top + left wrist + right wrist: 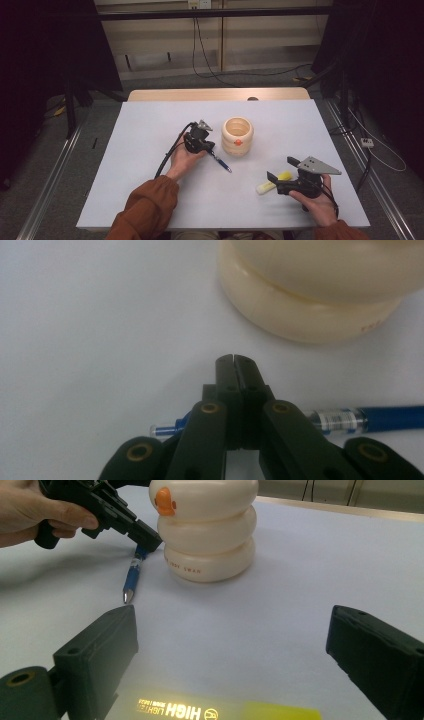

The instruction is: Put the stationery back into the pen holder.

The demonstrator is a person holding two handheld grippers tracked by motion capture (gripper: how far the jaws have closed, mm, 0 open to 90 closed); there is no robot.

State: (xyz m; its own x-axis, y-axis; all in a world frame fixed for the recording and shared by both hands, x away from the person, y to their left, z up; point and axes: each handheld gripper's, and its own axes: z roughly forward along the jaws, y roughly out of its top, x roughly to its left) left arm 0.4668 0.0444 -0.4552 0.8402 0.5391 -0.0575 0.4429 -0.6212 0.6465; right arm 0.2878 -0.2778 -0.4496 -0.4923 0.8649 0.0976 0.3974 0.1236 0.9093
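Pen (220,163), blue, lies flat on the white worktop (150,150), just beside the cream ringed holder (237,136). Left gripper (206,148) rests over the pen's rear end with jaws fully closed against each other; the pen passes beneath them, not between them. Right gripper (279,169) has jaws wide apart, gripping nothing, with a yellow highlighter (273,183) lying between them on the worktop.

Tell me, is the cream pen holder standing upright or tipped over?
Upright. The cream pen holder rests on its base on the table, its open mouth facing up in the high view.
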